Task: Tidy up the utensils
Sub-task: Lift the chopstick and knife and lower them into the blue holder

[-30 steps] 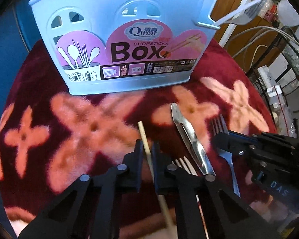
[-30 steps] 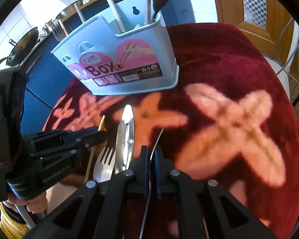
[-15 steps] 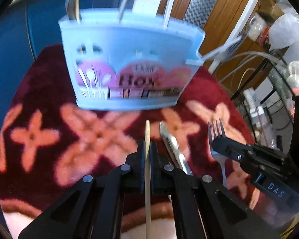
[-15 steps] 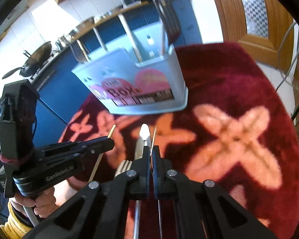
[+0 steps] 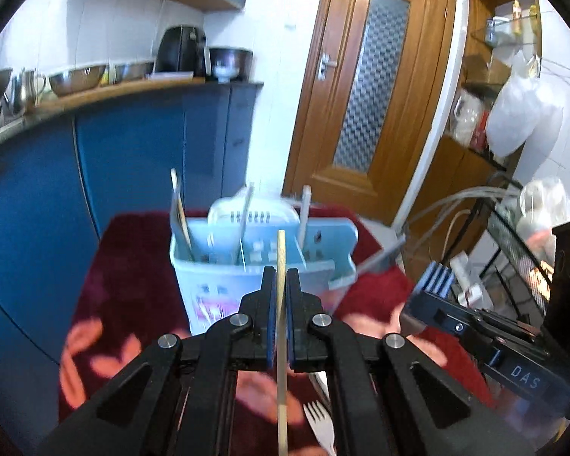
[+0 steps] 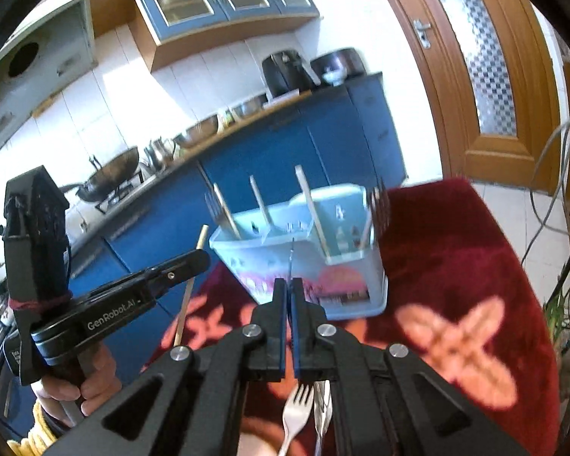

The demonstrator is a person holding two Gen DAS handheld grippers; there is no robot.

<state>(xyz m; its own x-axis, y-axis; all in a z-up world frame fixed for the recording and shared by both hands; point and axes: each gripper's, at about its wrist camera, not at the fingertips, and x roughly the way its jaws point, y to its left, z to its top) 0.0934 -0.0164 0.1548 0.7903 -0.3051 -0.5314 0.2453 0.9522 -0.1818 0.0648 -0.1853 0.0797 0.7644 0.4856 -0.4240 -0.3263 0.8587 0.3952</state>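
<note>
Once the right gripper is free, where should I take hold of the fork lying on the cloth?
Grip the fork at its narrow neck behind the tines, coming straight down, jaws across its width. It lies flat on the cloth, tines toward the box. A metal utensil lies close along its right, so probably open narrowly.

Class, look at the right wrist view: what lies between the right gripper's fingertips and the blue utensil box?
Only red flowered cloth, partly crossed by the thin fork handle that the right gripper pinches; its tip pokes toward the blue utensil box.

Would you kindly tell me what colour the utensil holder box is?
Light blue, with a pink label on its front; the utensil holder box shows best in the right wrist view.
</note>
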